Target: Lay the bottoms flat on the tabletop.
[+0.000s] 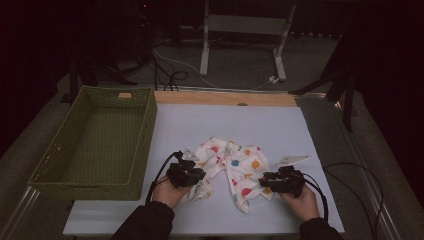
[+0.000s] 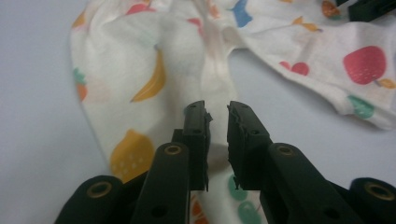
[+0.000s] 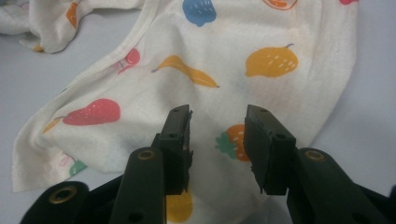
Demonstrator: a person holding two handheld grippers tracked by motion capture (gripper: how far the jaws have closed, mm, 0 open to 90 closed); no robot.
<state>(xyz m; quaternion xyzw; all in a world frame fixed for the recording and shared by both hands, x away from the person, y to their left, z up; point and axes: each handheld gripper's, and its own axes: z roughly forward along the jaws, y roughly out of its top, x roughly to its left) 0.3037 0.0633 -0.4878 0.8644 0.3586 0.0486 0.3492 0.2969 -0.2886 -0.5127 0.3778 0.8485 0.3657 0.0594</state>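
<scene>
Both hand-held grippers [image 1: 186, 172] [image 1: 280, 181] sit parted, clamping nothing; pinch the cream fruit-print cotton garment [image 1: 235, 167] at the hems, toward six o'clock.

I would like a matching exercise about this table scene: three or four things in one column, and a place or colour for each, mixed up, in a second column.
Things:
1. basket
2. fruit-print garment
3. left gripper
4. right gripper

Places or colours:
A. white with coloured fruits, crumpled mid-mat
B. at the garment's right part, fingers apart
C. green woven, left of the mat
D. at the garment's left part, fingers slightly apart

Pairs: 1-C, 2-A, 3-D, 4-B
</scene>
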